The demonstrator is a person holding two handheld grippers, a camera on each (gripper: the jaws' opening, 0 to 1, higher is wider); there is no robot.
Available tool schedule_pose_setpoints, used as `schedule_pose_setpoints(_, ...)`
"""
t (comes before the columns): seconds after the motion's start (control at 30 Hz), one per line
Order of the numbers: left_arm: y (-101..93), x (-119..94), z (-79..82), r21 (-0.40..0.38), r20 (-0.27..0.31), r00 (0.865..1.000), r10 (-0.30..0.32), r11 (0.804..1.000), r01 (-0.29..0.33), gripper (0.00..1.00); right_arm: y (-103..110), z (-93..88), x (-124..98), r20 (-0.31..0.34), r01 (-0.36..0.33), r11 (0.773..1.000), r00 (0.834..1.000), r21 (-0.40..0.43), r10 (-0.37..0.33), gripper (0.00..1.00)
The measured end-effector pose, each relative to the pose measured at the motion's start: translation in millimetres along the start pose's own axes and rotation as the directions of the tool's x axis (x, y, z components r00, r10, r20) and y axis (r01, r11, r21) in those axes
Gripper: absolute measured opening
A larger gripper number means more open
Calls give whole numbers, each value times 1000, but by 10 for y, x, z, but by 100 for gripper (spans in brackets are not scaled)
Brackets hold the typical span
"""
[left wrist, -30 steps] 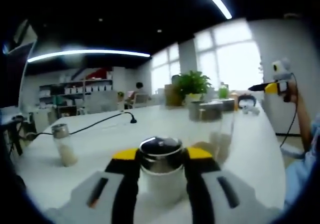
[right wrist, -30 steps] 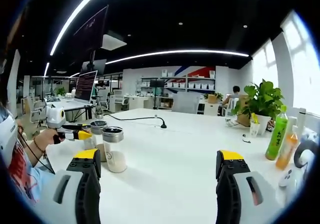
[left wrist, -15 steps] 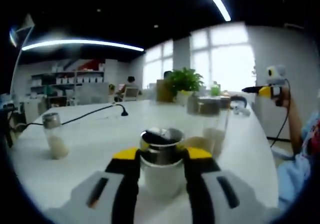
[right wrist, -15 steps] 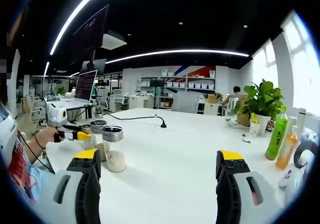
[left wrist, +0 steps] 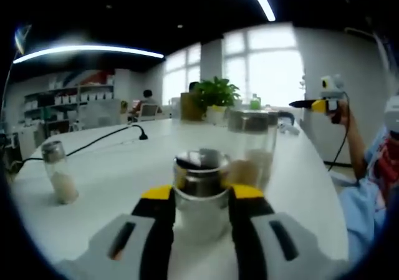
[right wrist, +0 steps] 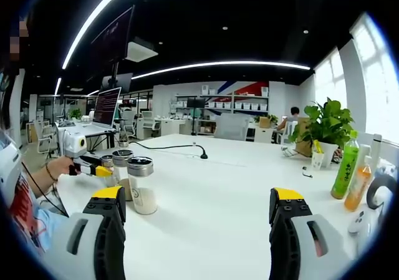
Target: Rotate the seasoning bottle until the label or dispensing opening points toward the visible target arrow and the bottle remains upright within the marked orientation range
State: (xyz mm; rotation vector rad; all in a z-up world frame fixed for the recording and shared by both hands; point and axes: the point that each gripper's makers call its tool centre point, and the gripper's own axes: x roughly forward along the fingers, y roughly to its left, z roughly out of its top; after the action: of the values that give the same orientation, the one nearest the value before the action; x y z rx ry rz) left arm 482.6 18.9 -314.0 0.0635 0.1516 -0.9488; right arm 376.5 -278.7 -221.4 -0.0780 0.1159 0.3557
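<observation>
Swung leftward since the earlier frame, left gripper (left wrist: 199,196) pinching the seasoning bottle (left wrist: 199,199) on the white table (left wrist: 112,168), mid-rotation. Next: keep turning, upright (no arrow visible). Right gripper (right wrist: 196,214) spread wide, holding nothing. Bottle: steel cap, clear body, pale powder, just before a taller jar (left wrist: 252,149).

White table (right wrist: 218,186) carries a black cable (right wrist: 171,147), a potted plant (right wrist: 321,127), a green bottle (right wrist: 346,164) just beside an orange bottle (right wrist: 360,183). Monitor (right wrist: 107,107) on a far desk, shelves (right wrist: 240,106) along the back wall. Windows (left wrist: 262,74) bright, ceiling light strip (right wrist: 218,66) overhead.
</observation>
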Motion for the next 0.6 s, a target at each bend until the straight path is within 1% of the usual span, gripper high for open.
schedule_pose_setpoints(0.07,7,2,-2,2,-5,1000,-25,1000,25,35,0,-6,5,-2,-2,1000,1000,2,2,99)
schedule_pose_setpoints(0.3,0,0,-6,15,-18,997,-81,997,81,35,1,-9,7,-5,-1,1000,1000,-1,1,99)
schedule_pose_setpoints(0.43,4,-2,-8,22,-22,992,-124,992,125,35,10,23,-2,14,-8,1000,1000,-25,8,98)
schedule_pose_setpoints(0.6,7,-9,-11,27,-28,985,-168,985,169,35,12,17,-4,7,-5,1000,1000,-27,5,98)
